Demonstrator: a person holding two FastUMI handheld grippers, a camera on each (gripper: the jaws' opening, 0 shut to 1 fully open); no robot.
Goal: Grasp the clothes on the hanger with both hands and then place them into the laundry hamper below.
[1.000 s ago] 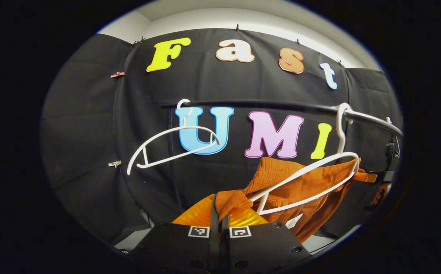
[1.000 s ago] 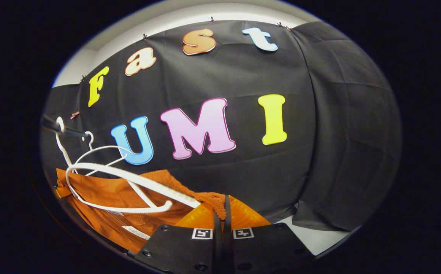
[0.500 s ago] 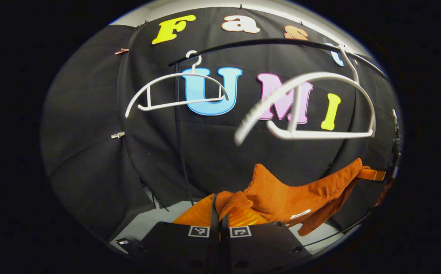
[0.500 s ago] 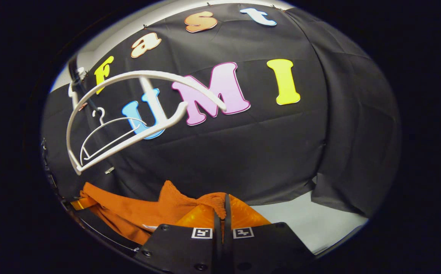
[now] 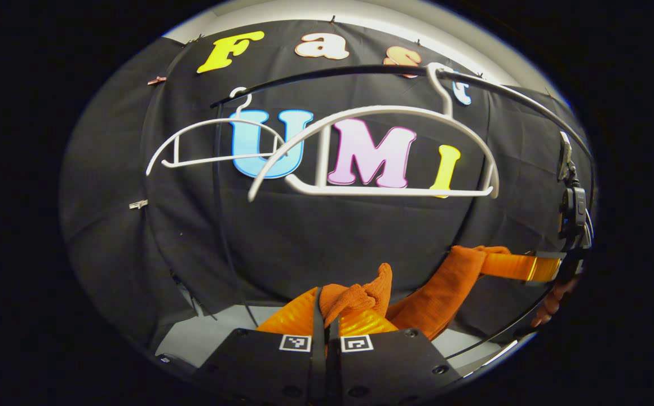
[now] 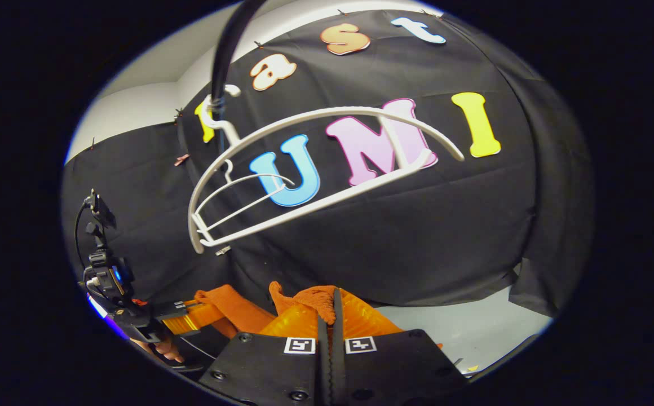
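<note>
Since a moment ago the orange garment [image 5: 434, 287] has come right off the near white hanger [image 5: 383, 149] and now hangs well below it, bunched closer together; the left gripper [image 5: 325, 316] pinches one fold, fingers closed on cloth; the right gripper [image 6: 330, 316] likewise clamps its fold; the rail [image 5: 327, 72] sits above the hanger; I'd keep both grips firm and lower together toward the hamper, which I can't see.
</note>
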